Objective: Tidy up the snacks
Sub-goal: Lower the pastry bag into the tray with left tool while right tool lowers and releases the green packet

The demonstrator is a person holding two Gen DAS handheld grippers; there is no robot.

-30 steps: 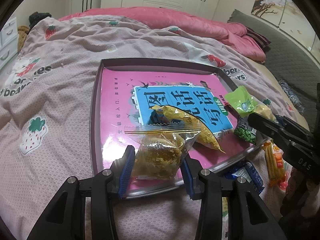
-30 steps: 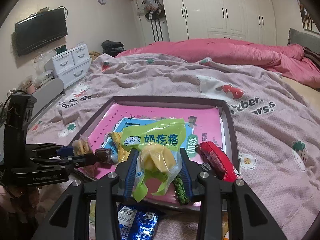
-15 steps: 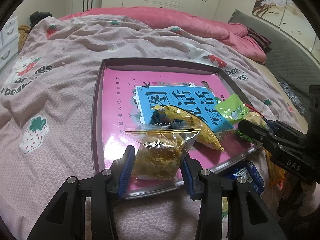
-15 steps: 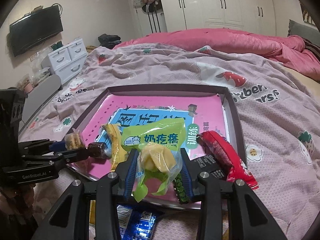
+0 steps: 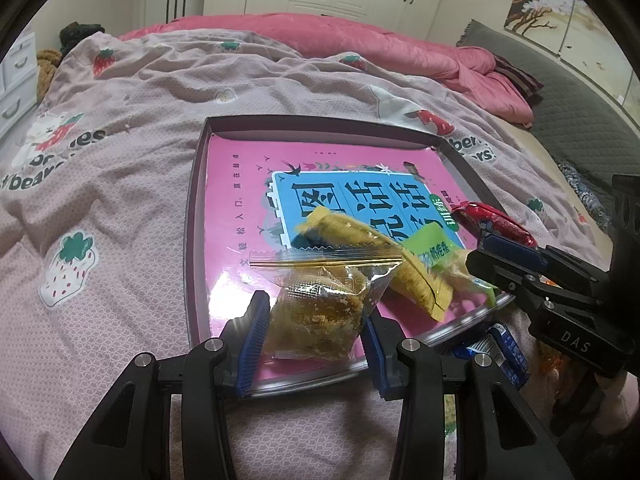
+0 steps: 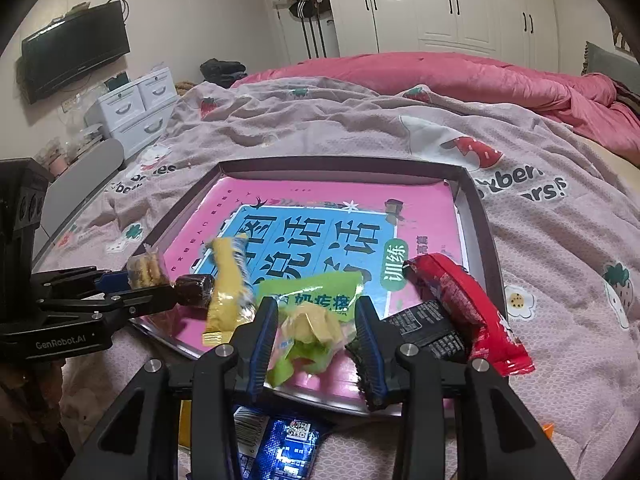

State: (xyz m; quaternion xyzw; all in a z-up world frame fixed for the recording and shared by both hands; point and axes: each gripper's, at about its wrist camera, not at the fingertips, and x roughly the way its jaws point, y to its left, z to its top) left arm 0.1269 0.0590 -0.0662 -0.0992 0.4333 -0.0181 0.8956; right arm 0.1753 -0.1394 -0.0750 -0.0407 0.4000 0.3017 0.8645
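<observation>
Since the earlier frame my right fingers (image 6: pixel 316 330), clamped on the green milk-snack packet (image 6: pixel 310 300), advanced over the tray (image 5: pixel 196 216) for placement, while my left fingers (image 5: pixel 314 322) clamp the clear-wrapped crumbly cake (image 5: pixel 320 312).

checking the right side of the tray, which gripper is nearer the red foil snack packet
Right. The right gripper sits just beside the red foil snack packet; the left gripper holds a clear-wrapped brown snack farther away.

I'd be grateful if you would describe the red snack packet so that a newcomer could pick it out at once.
On the strawberry-print bedspread lies a dark-rimmed tray lined with a pink book cover. The red snack packet straddles the tray's near right edge, beside the right gripper. It is the only red wrapper, long and narrow, with black print on its underside.
</observation>
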